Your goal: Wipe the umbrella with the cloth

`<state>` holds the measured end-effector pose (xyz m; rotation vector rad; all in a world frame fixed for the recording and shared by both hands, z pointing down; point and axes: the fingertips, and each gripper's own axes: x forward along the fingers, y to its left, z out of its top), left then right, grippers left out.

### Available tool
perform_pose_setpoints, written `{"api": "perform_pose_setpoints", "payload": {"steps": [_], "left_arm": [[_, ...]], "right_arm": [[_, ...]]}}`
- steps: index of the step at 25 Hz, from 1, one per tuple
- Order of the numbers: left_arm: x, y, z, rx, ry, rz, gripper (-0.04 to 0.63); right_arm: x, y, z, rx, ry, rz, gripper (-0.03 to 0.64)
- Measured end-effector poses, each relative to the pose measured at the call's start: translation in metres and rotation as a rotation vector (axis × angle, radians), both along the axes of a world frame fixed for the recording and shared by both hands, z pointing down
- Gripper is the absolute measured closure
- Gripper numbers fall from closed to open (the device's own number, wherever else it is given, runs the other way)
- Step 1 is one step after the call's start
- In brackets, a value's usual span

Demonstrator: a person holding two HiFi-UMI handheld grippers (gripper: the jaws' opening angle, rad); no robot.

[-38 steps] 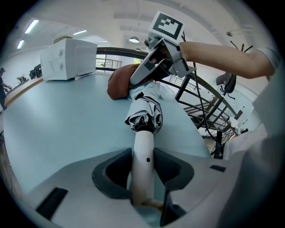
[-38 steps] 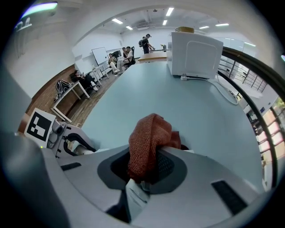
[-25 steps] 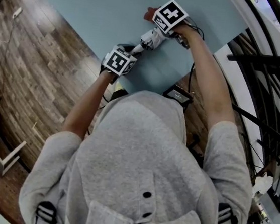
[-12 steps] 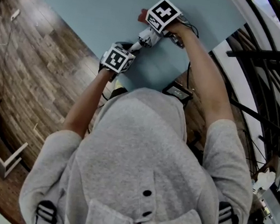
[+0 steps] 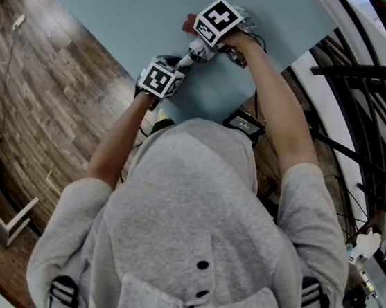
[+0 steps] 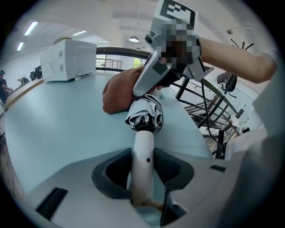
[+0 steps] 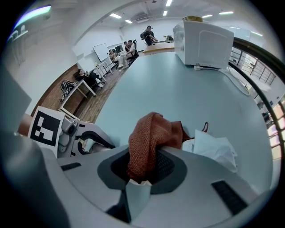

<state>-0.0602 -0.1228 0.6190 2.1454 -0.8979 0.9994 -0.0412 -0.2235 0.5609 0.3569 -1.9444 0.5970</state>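
One umbrella, folded shut, out over the pale blue table; cannot tell whether touching it. White handle at the near end, black-and-white canopy bunched at the far end. One cloth, rust-red, crumpled, pressed against the far side of that canopy.

Two grippers. Left gripper closed tight on the white handle, one jaw at each side of it. Right gripper clamped on the cloth's lower fold, with the rest bulging up and forward past the jaws. Right gripper just beyond the left, tilted down over the canopy.

Two bare forearms out of grey sleeves. Left elbow bent, wrist close in near the table's edge. Right arm stretched further out, reaching across the table.

Compared with a second ago: right gripper and cloth shifted slightly to the left along the umbrella and hardly at all in the last half second. Left gripper nearly where it was. Same hold on both.

Farther off: one white box on the table, wooden floor, dark railing, a few people at distant desks.
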Motion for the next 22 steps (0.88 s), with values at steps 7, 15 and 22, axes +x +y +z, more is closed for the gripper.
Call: {"api": "perform_pose_setpoints", "payload": {"steps": [7, 15, 22], "left_arm": [[0.0, 0.0, 0.001, -0.005, -0.001, 0.001, 0.436], [-0.001, 0.001, 0.0, -0.007, 0.003, 0.0, 0.436], [0.0, 0.001, -0.001, -0.002, -0.001, 0.005, 0.436]], "right_arm": [[-0.008, 0.011, 0.0, -0.041, -0.037, 0.001, 0.543], [-0.019, 0.035, 0.0, -0.093, -0.055, -0.059, 0.543], [-0.014, 0.052, -0.003, -0.099, -0.075, -0.097, 0.543]]}}
